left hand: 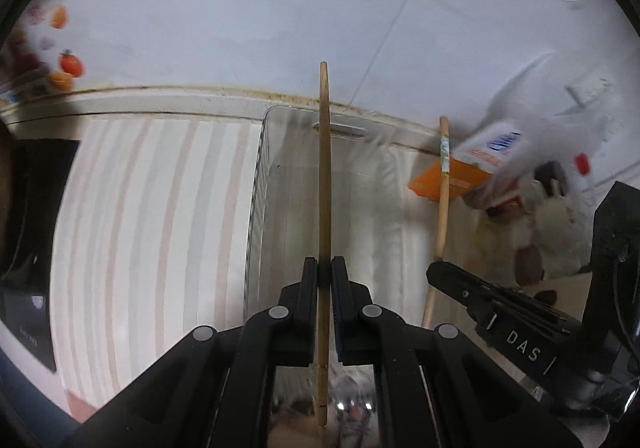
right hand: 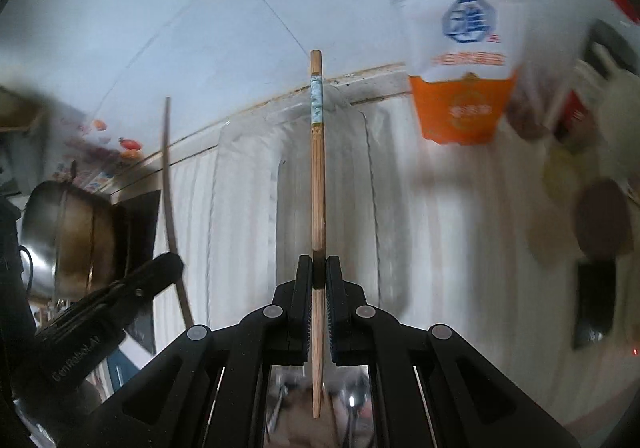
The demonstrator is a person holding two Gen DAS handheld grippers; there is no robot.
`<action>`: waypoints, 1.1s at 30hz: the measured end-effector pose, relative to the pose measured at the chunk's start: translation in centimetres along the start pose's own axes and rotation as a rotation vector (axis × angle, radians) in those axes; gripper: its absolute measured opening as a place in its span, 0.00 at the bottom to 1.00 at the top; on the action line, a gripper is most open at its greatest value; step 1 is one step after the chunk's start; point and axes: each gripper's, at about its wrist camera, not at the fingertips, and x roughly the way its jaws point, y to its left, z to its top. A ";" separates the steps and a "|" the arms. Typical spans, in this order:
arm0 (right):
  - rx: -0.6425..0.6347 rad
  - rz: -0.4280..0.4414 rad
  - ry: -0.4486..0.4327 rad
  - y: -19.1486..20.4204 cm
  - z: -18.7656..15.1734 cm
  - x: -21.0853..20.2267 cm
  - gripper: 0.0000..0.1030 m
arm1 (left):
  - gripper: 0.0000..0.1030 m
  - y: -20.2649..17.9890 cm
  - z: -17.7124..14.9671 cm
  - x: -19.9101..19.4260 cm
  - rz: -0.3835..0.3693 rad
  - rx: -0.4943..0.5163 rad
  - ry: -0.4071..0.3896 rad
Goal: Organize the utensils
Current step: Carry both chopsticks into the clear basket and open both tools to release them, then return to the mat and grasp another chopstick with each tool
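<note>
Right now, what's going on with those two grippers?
Each gripper is shut on one wooden stick, probably chopsticks. The left gripper holds a plain stick; the right gripper holds a stick with a patterned band. Both are held above a clear bin on the striped counter cloth. The bin's contents can't be made out.

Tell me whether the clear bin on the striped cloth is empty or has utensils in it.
Empty, as far as shows: through the clear bin only the striped cloth is visible. Its near end is hidden behind the left tool.
</note>
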 end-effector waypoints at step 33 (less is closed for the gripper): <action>0.010 -0.221 -0.136 -6.5 -11.0 -6.5 0.68 | 1.00 0.9 -9.7 -2.8 0.267 0.031 -0.111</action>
